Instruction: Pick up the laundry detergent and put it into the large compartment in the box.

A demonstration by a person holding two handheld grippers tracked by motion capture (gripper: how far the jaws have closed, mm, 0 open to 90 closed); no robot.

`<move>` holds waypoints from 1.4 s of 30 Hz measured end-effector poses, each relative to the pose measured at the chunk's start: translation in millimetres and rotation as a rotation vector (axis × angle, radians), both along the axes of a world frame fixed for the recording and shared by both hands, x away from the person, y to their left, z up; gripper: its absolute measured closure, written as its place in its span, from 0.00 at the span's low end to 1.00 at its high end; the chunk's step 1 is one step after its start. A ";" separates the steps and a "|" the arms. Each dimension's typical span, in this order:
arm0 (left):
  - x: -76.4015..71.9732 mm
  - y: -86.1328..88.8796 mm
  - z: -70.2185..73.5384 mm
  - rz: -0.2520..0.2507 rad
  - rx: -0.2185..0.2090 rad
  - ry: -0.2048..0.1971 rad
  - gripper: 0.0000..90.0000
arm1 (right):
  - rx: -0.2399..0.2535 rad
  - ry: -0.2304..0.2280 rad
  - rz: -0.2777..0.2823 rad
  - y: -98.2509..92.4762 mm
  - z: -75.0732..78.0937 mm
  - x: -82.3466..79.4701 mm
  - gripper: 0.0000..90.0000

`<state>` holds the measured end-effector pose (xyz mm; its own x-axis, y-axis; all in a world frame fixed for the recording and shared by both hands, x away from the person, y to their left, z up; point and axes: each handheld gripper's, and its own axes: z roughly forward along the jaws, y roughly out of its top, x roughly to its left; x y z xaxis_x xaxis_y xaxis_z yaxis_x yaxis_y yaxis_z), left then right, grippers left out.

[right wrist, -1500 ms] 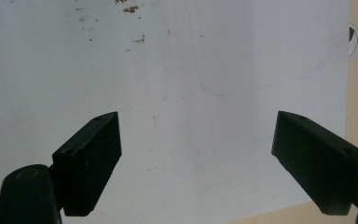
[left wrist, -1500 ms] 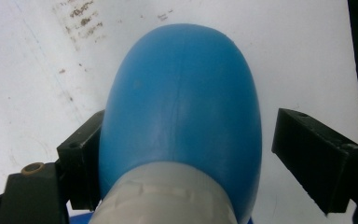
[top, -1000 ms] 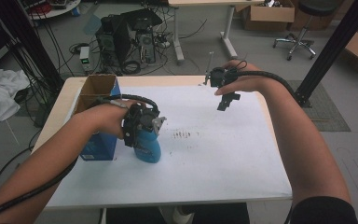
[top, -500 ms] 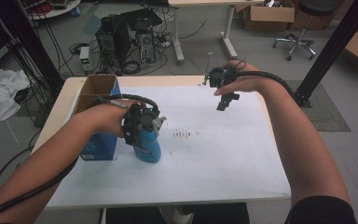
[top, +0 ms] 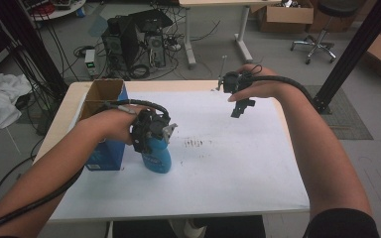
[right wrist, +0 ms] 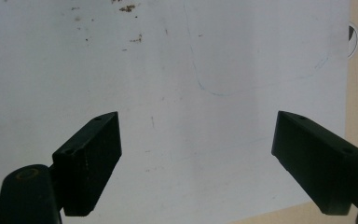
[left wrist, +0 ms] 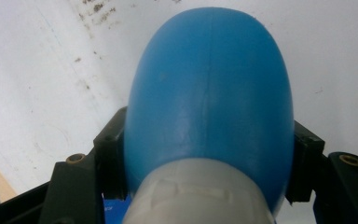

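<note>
High view: white-covered counter (top: 218,188), dark specks mid-surface, computer towers (top: 134,39) on the floor behind. Left gripper (top: 151,130) pinches the blue bottle (top: 158,156) beside the cardboard box (top: 101,94). Right gripper (top: 242,106) hangs spread, empty.

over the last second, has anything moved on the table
Nothing visibly changed. The left gripper stays shut on the blue bottle beside the cardboard box, and the right gripper still hovers open above the white table sheet.
</note>
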<state>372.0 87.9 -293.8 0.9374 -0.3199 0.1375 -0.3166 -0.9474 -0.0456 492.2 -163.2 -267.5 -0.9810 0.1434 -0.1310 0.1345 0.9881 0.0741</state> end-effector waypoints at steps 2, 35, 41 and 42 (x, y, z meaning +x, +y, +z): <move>0.3 -0.5 0.1 -0.003 0.006 0.002 0.39 | 0.001 0.001 0.000 0.0 -0.3 0.4 0.17; 4.0 -10.7 62.0 0.325 0.004 0.100 0.42 | 0.015 -0.006 0.018 -0.3 2.0 -5.5 0.17; 14.0 -1.6 92.1 0.525 -0.013 0.130 0.42 | 0.018 -0.004 0.023 -0.6 2.8 -6.3 0.17; 15.7 0.1 95.5 0.553 -0.020 0.134 0.42 | 0.020 -0.003 0.025 -0.3 2.9 -6.4 0.17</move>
<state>387.7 88.0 -198.3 0.9744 0.2248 0.0066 0.2249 -0.9742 -0.0191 485.7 -163.5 -264.6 -0.9839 0.1212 -0.1312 0.1094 0.9895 0.0942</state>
